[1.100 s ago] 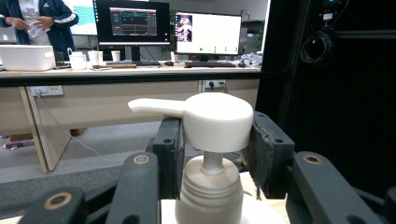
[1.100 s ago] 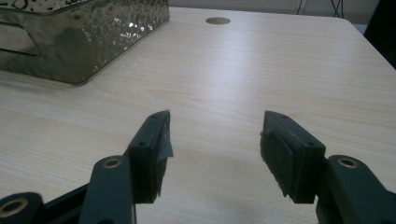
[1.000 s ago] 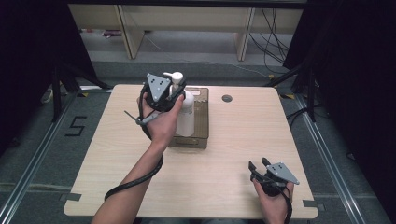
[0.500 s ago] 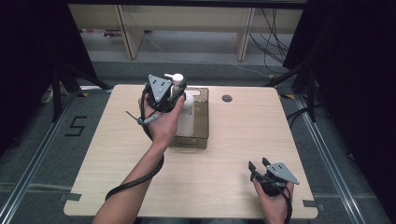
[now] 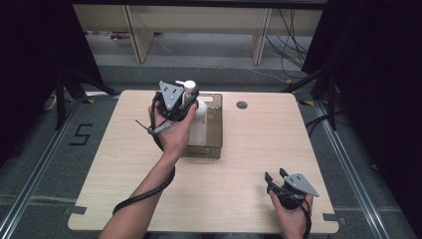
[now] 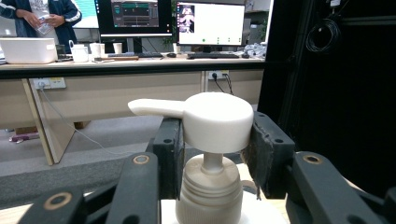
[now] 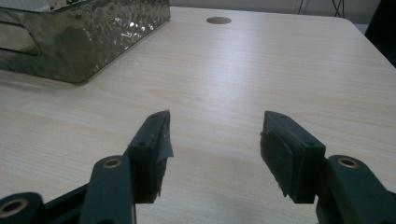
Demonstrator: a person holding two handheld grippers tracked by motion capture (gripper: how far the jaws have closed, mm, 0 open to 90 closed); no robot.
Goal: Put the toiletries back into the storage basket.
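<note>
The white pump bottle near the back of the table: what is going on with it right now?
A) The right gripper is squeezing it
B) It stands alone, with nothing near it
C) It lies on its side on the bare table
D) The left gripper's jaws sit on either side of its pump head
D: in the left gripper view the pump bottle stands upright with the left gripper closed on its pump head, a jaw on each side.

Left gripper (image 5: 185, 102): black body, grey three-cornered plate on top with small dark holes, black cable trailing along bare forearm, no sleeve visible. Thin grey rod sticks out beside plate. Jaws black, brass-coloured pivot rivets, dark worn pads (image 6: 261, 149) with small screw holes.

Right gripper (image 5: 275, 177): same black build, grey three-cornered plate, black cable by wrist. Pads (image 7: 152, 140) rectangular, screw holes, frayed tape edge beside left pad.
</note>
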